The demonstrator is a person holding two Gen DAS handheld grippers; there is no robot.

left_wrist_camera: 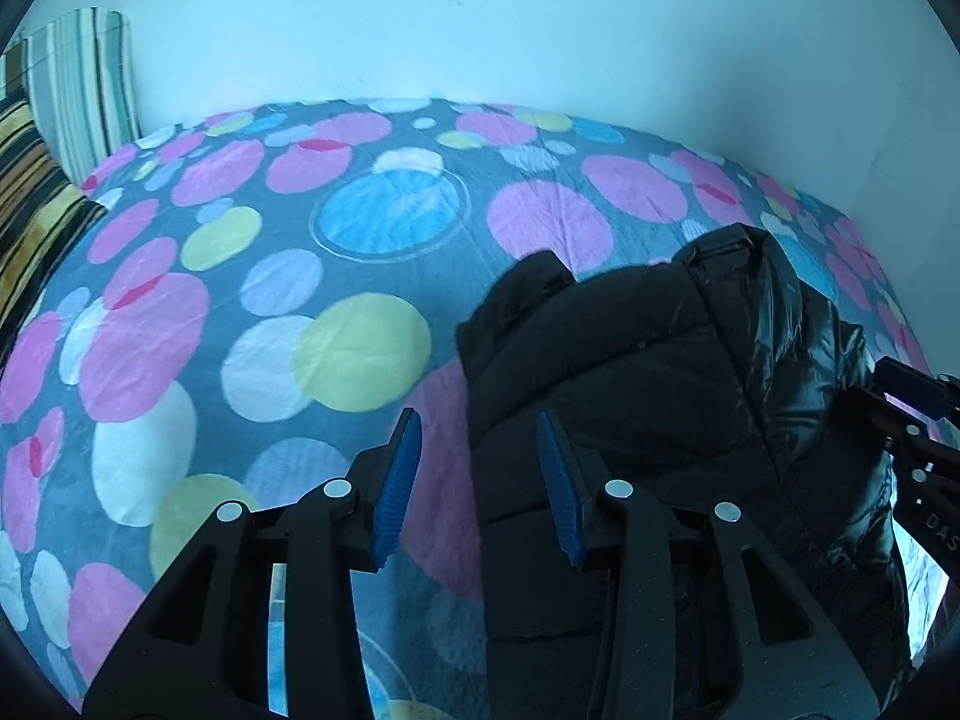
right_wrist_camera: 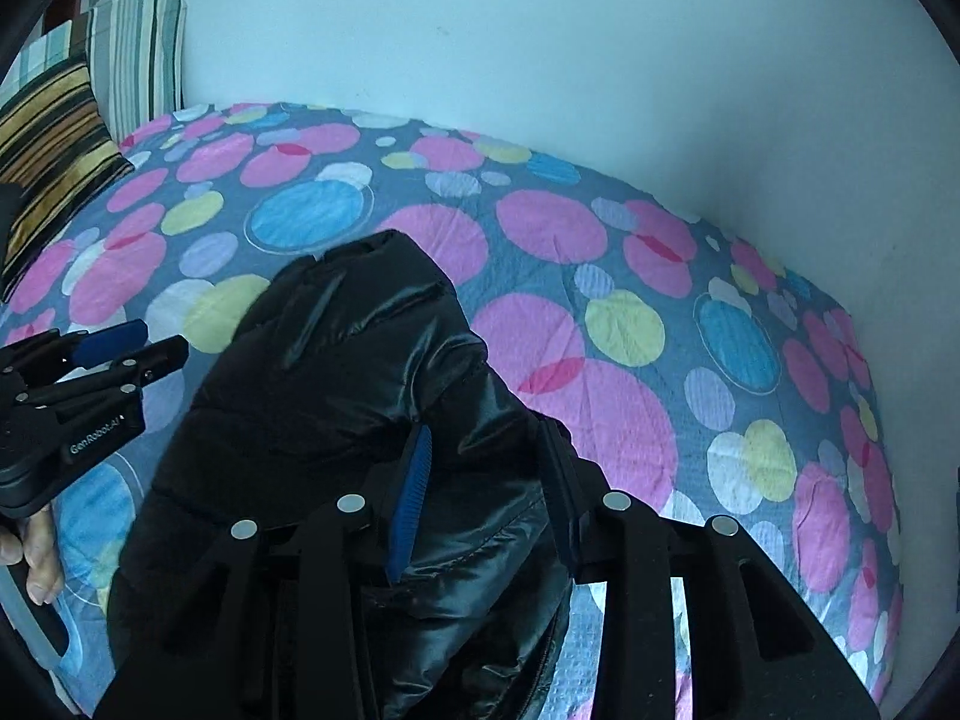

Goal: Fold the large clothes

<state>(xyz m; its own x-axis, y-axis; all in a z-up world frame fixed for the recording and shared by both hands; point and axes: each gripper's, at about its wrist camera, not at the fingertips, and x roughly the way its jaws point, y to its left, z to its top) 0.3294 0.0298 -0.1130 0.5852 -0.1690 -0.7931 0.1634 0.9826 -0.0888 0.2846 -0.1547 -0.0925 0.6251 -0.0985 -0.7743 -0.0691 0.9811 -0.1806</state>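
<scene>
A black puffer jacket (left_wrist_camera: 630,372) lies folded in a bundle on the bed; it also shows in the right wrist view (right_wrist_camera: 336,372). My left gripper (left_wrist_camera: 477,480) is open, its blue pads wide apart over the jacket's left edge, holding nothing. My right gripper (right_wrist_camera: 486,486) is open with shiny jacket fabric lying between its fingers, not pinched. The right gripper shows at the right edge of the left wrist view (left_wrist_camera: 900,414). The left gripper shows at the left of the right wrist view (right_wrist_camera: 126,348).
The bed sheet (left_wrist_camera: 240,330) is grey-blue with pink, yellow and blue circles. Striped pillows (left_wrist_camera: 72,90) stand at the far left against the pale wall (left_wrist_camera: 480,18). The wall also runs along the bed's right side (right_wrist_camera: 780,150). A hand (right_wrist_camera: 30,552) holds the left gripper.
</scene>
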